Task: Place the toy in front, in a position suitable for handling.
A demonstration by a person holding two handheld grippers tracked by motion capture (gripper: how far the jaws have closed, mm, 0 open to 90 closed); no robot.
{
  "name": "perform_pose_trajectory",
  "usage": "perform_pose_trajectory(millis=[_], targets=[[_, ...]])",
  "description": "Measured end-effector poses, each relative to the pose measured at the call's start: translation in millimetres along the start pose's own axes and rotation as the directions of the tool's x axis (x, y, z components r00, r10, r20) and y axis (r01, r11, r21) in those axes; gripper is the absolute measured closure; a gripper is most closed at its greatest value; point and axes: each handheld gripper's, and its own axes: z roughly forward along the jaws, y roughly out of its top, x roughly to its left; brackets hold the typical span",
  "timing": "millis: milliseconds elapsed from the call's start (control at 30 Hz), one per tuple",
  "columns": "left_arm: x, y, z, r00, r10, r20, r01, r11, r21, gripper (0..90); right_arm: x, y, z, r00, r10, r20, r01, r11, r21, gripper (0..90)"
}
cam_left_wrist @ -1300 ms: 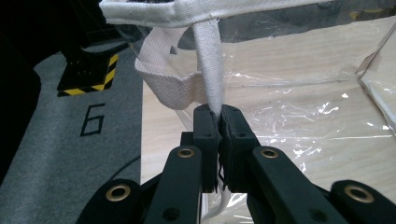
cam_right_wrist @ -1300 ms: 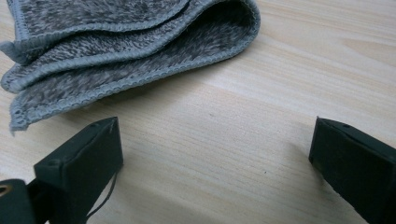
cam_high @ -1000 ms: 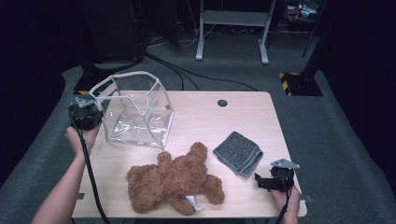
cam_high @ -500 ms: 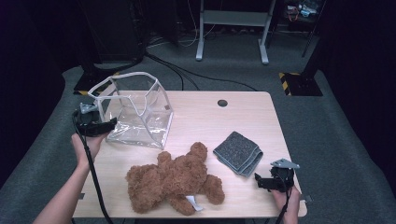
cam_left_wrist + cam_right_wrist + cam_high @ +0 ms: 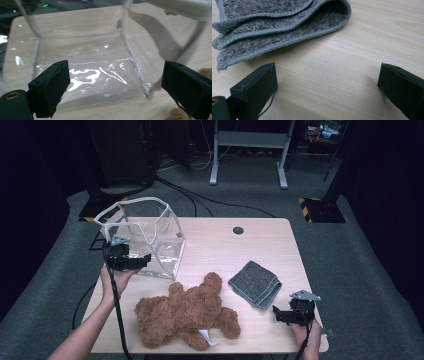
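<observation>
Clutter on the wooden table is sparse: a clear plastic bag with a white rim stands open at the far left, a brown teddy bear lies sprawled at the near middle, and a folded grey cloth sits to its right. The left gripper is at the bag's near left corner, jaws spread wide and holding nothing. The right gripper rests near the table's right front corner, just short of the cloth, jaws likewise wide apart and empty. The bear lies between the two grippers, just in front of the bag.

From the left gripper view, the bag's creased transparent wall sits right ahead between the jaws, with a white strap hanging at the right and a bit of brown fur at the bottom right corner. The right gripper view gives the cloth's stitched, layered edges up close, with bare wood between the jaws.
</observation>
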Motion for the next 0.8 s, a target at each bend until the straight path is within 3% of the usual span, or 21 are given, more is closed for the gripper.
perform_pose_trajectory(millis=[200, 300, 367, 467, 500, 600, 633, 800], targets=[[-17.0, -1.3, 4.2, 0.9989, 0.027, 0.039, -0.027, 0.9996, 0.005, 8.8, 0.0, 0.0, 0.0, 1.0000, 0.000, 0.000, 0.000, 1.000, 0.000, 2.0], [-25.8, 1.3, 9.8, 0.9989, 0.037, 0.030, -0.038, 0.9993, 0.008, 16.0, 0.0, 0.0, 0.0, 1.0000, 0.000, 0.000, 0.000, 1.000, 0.000, 2.1], [-28.7, 1.8, 12.3, 0.9984, 0.040, 0.040, -0.041, 0.9991, 0.012, 15.2, 0.0, 0.0, 0.0, 1.0000, 0.000, 0.000, 0.000, 1.000, 0.000, 2.0], [-33.4, 2.6, 16.7, 0.9980, 0.050, 0.038, -0.050, 0.9987, 0.012, 27.9, -0.1, 0.0, 0.0, 1.0000, 0.000, 0.001, 0.000, 1.000, 0.000, 2.0], [-34.3, 2.8, 18.2, 0.9983, 0.050, 0.031, -0.051, 0.9987, 0.012, 27.9, -0.1, 0.0, 0.0, 1.0000, 0.000, 0.001, 0.000, 1.000, 0.000, 2.0], [-33.5, 2.5, 24.1, 0.9986, 0.026, 0.047, -0.027, 0.9995, 0.016, 52.5, 0.0, 0.0, 0.1, 1.0000, 0.000, 0.002, 0.000, 1.000, 0.000, 2.0], [-34.0, 2.3, 25.8, 0.9983, 0.023, 0.053, -0.023, 0.9996, 0.015, 56.9, -0.1, 0.0, 0.0, 1.0000, 0.000, 0.000, 0.000, 1.000, 0.000, 2.0], [-32.0, 3.2, 29.0, 0.9983, 0.017, 0.055, -0.017, 0.9998, 0.009, 63.4, -0.1, 0.0, 0.0, 1.0000, 0.000, 0.000, 0.000, 1.000, 0.000, 2.1]])
